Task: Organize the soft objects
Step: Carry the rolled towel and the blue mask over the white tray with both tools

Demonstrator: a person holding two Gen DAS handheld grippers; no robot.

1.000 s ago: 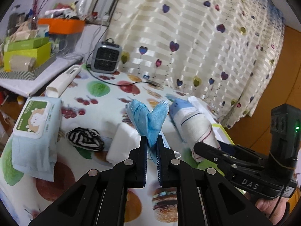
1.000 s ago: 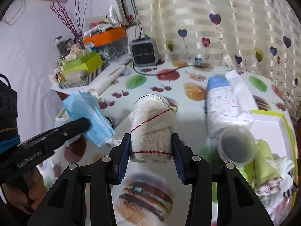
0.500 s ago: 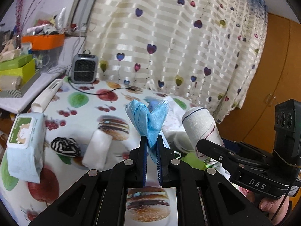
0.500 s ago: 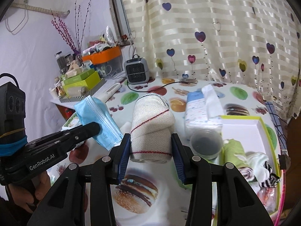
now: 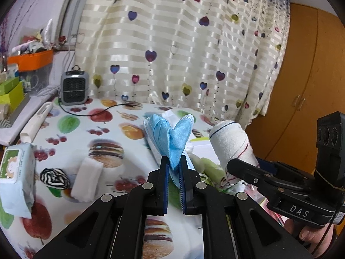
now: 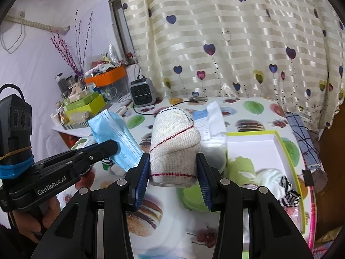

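Note:
My left gripper (image 5: pixel 173 161) is shut on a folded blue face mask (image 5: pixel 172 138) and holds it above the table; the mask also shows in the right wrist view (image 6: pixel 114 136). My right gripper (image 6: pixel 173 161) is shut on a rolled white cloth with red and dark stitch lines (image 6: pixel 174 146), also seen in the left wrist view (image 5: pixel 232 144). A white box with a lime-green rim (image 6: pixel 286 151) lies at the right and holds a green cloth (image 6: pixel 241 168) and a white and striped bundle (image 6: pixel 278 179). Both grippers hover near the box's left side.
On the fruit-print tablecloth lie a wet-wipes pack (image 5: pixel 15 172), a black-and-white striped bundle (image 5: pixel 55 177) and a folded white cloth (image 5: pixel 87 179). A small grey heater (image 5: pixel 74 87) with a cable stands at the back. A tissue pack (image 6: pixel 207 120) lies behind the box.
Both grippers have lifted and swung to the right with their loads, toward the box. The table items have slid left and lower in the left wrist view.

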